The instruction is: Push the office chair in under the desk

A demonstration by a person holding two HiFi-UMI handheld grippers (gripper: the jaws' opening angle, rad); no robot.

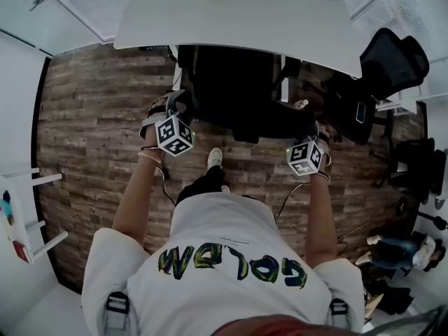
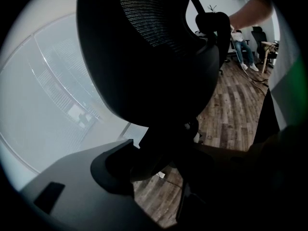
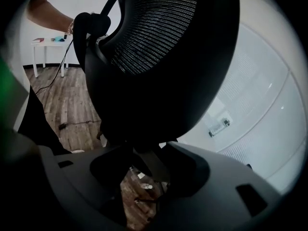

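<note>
the office chair (image 1: 238, 89) is seen at twelve o'clock, half under the desk (image 1: 238, 19); its backrest edges are clamped by left gripper (image 2: 159, 148) at nine and right gripper (image 3: 149, 150) at three.

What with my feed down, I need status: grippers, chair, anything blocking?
Left gripper, right gripper clamped on office chair back. Chair partway under desk. Nothing visibly blocking; spare chair off right.

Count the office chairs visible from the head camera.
2. One office chair sits partly under the desk at centre; a second office chair stands beyond the desk's right corner. A dark shape near the right edge could be a third, too unclear to tell.
</note>
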